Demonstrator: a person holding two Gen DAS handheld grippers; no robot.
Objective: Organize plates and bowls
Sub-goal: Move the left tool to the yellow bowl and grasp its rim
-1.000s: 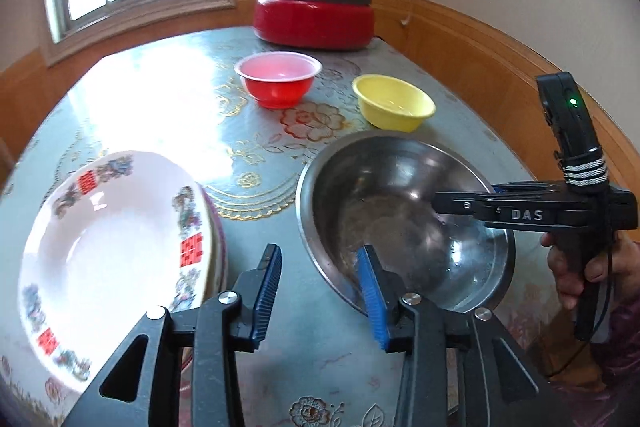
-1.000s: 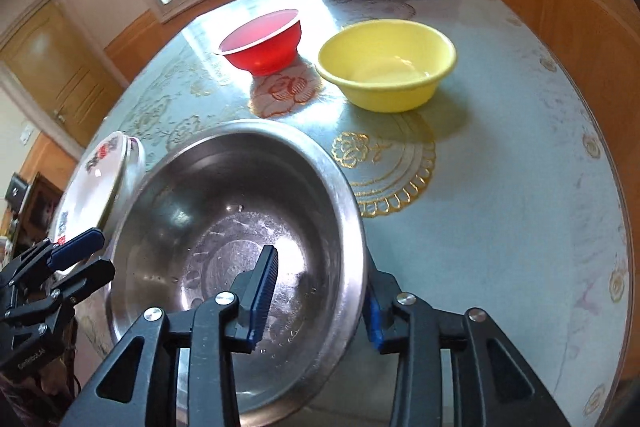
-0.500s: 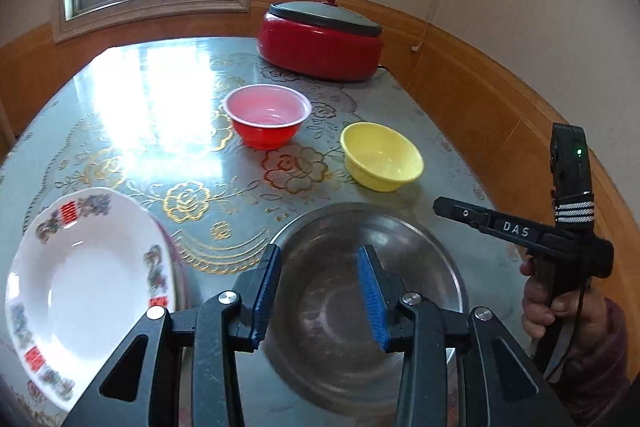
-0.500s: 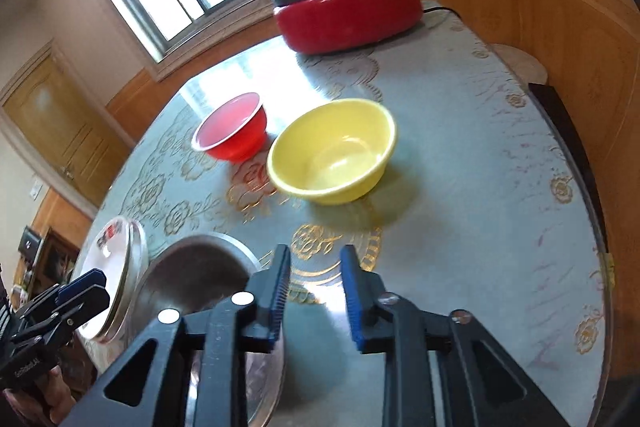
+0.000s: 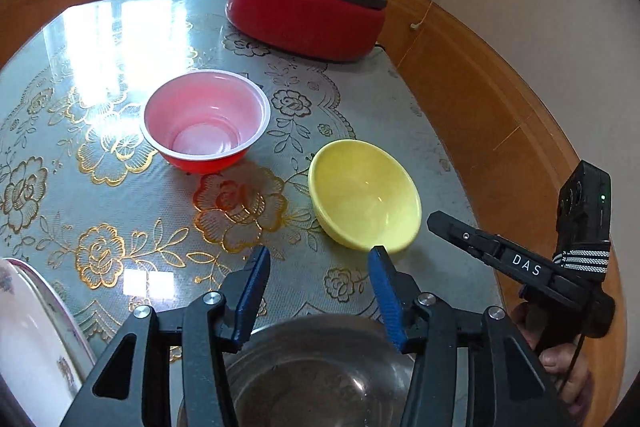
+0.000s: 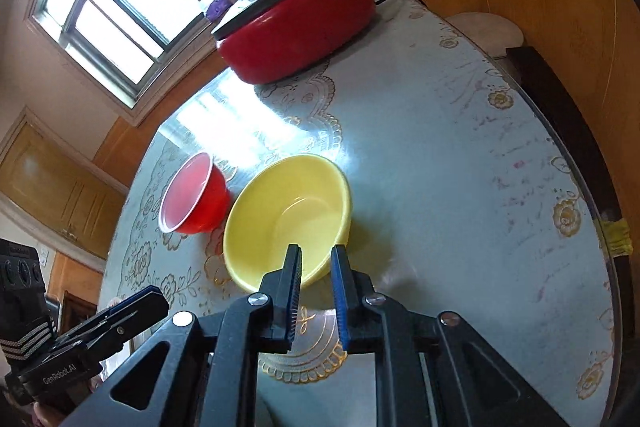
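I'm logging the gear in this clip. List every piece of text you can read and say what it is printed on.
"DAS": white letters on the side of the right gripper, seen from the left wrist.
"GenRobot.AI": white letters on the body of the left gripper, seen from the right wrist.
The plate rim carries red and coloured marks, too cut off and blurred to read.

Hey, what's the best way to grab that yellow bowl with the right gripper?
Pinch the near rim of the yellow bowl, one finger inside and one outside the wall. It sits upright and empty, too wide to span, and its thin lip faces the right gripper, whose jaws are slightly parted and already lined up there. The red bowl crowds its far-left side, so come from the near side.
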